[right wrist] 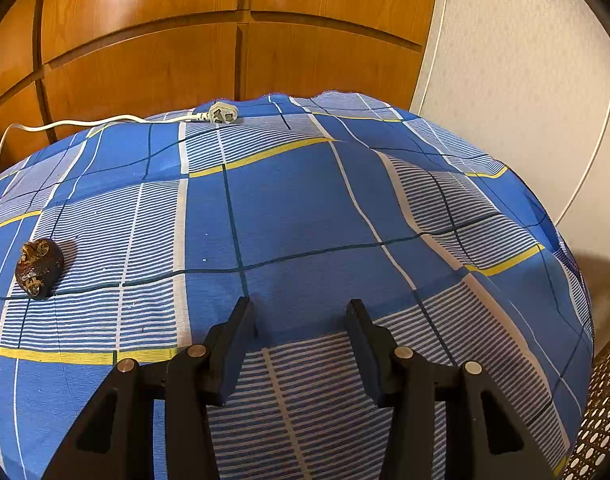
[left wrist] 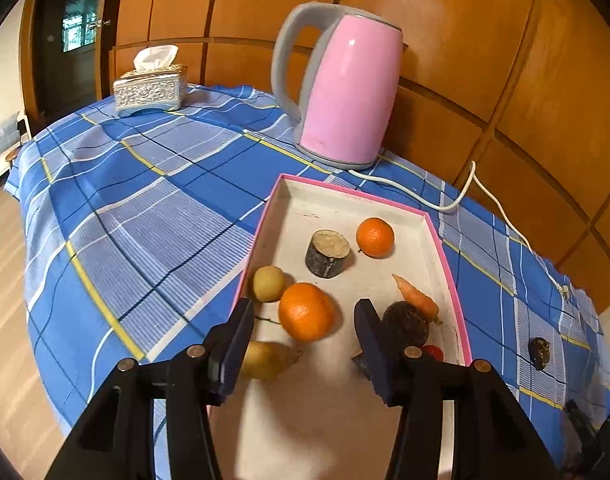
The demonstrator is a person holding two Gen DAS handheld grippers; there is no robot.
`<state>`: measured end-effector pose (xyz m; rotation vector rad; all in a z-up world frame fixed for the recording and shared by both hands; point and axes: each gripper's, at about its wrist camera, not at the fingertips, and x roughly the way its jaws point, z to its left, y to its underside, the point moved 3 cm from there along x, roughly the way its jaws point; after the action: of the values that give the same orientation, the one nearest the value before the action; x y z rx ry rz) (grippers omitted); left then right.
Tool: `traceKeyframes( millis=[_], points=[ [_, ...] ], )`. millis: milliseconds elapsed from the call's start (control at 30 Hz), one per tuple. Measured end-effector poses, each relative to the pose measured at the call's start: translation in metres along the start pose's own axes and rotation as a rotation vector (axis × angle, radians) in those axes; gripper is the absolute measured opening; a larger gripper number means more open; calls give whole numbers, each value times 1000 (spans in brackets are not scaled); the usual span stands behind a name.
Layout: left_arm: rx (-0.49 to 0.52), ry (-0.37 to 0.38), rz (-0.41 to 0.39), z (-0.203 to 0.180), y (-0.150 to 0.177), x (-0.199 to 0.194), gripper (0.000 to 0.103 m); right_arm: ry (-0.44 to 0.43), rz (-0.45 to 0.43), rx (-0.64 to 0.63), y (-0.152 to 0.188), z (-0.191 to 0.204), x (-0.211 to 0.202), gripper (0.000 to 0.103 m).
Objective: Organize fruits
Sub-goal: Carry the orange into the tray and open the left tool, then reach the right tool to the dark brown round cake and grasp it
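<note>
— Both tongs nearest the lens stand apart and empty: left gripper (left wrist: 303, 344) over the near end of the pink-rimmed tray (left wrist: 449, 268), the orange (left wrist: 306, 311) just ahead between its fingers, untouched

— And what's left outside?

— One dark wrinkled fruit (right wrist: 39, 268) on the blue checked tablecloth (right wrist: 305, 208), off the tray's right edge. From the right gripper (right wrist: 301, 344) it lies well left and ahead, long axis roughly upright in view

— So the right hand looks nearer

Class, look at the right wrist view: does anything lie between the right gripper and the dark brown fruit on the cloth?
Nothing visible does. The right gripper stands open over bare tablecloth; the dark brown fruit lies apart at the picture's left, with only cloth between them.
</note>
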<state>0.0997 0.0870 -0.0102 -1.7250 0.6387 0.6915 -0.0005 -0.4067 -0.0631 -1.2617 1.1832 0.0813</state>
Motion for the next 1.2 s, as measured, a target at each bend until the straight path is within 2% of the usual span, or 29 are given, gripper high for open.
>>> traceKeyframes(
  millis=[433,1200],
  points=[
    [-38,-30,-7,21,15,-18,62,-2,0,2,0,0,0,48],
    [-136,-84,10,70,55,-24,68,1,24,-6,-2,1,1,48]
  ],
)
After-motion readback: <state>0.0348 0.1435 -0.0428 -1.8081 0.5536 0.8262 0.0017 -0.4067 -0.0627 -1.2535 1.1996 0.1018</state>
